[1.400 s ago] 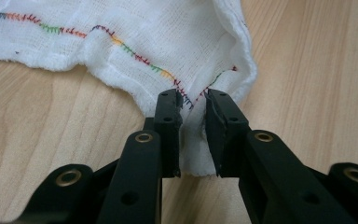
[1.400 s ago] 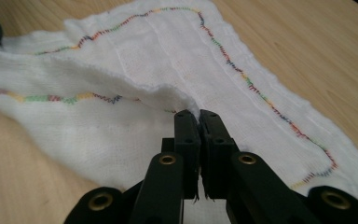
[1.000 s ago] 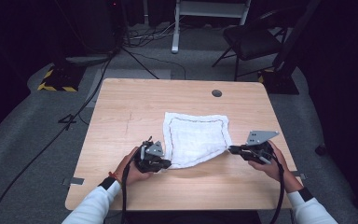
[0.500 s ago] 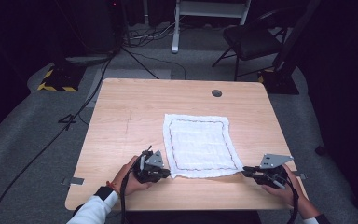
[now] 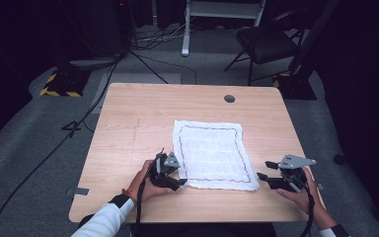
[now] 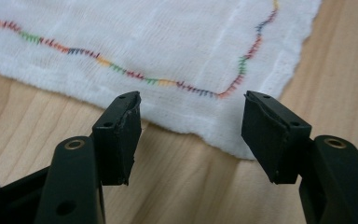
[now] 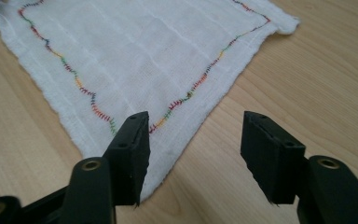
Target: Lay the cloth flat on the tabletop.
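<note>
The left gripper (image 5: 176,183) sits with its 2 black jaws spread, empty, at the near left corner of the white square gauze cloth with multicoloured stitching (image 5: 212,153), which lies flat on the light wooden table (image 5: 138,123). The right gripper (image 5: 262,178), jaws likewise spread and empty, rests just beside the cloth's near right corner.

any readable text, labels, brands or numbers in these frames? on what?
None. No words, numbers or logos can be read.
The cloth carries only multicoloured stitching along its border, no lettering.
The left gripper, the right gripper and the table bear no markings.
</note>
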{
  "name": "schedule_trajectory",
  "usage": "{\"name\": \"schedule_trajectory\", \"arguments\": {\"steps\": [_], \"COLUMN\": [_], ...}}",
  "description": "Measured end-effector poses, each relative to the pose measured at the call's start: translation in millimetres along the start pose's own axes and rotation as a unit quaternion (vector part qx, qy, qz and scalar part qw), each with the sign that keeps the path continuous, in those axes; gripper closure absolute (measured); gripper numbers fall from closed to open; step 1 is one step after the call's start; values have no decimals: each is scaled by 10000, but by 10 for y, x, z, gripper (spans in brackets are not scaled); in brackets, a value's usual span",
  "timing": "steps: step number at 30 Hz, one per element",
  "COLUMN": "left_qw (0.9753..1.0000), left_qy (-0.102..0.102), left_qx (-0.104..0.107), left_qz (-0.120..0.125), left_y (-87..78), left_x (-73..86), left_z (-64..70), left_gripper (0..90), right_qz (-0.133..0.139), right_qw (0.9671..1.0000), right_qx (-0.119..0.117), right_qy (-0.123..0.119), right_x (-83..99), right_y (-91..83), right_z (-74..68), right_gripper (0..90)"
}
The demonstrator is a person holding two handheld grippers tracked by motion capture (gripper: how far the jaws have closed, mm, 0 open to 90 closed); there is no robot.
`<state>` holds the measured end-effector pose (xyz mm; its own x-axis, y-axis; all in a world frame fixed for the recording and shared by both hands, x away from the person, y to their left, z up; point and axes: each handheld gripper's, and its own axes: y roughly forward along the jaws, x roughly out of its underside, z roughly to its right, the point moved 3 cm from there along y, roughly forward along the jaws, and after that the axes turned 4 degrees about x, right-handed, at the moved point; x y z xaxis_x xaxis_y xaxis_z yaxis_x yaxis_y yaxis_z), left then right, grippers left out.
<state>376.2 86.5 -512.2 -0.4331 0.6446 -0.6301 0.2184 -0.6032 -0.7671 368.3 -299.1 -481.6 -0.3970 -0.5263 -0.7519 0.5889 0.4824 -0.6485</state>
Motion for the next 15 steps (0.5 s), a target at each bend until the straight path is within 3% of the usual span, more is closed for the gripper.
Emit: {"name": "schedule_trajectory", "arguments": {"steps": [6, 12, 15], "left_qw": [9998, 9993, 9993], "left_qy": [124, 175, 140], "left_qx": [-97, -252, -287], "left_qz": [-77, -216, -216], "left_y": [-33, -107, -127], "left_x": [72, 130, 150], "left_z": [45, 81, 66], "left_gripper": [366, 352, 283], "right_qz": [-320, -451, -427], "right_qw": [9994, 9988, 9988], "right_qx": [-41, -144, -139], "right_qy": [-150, -140, -217], "right_x": [-38, 43, 21], "right_y": [256, 284, 284], "right_z": [-57, -110, -127], "right_gripper": [373, 349, 346]}}
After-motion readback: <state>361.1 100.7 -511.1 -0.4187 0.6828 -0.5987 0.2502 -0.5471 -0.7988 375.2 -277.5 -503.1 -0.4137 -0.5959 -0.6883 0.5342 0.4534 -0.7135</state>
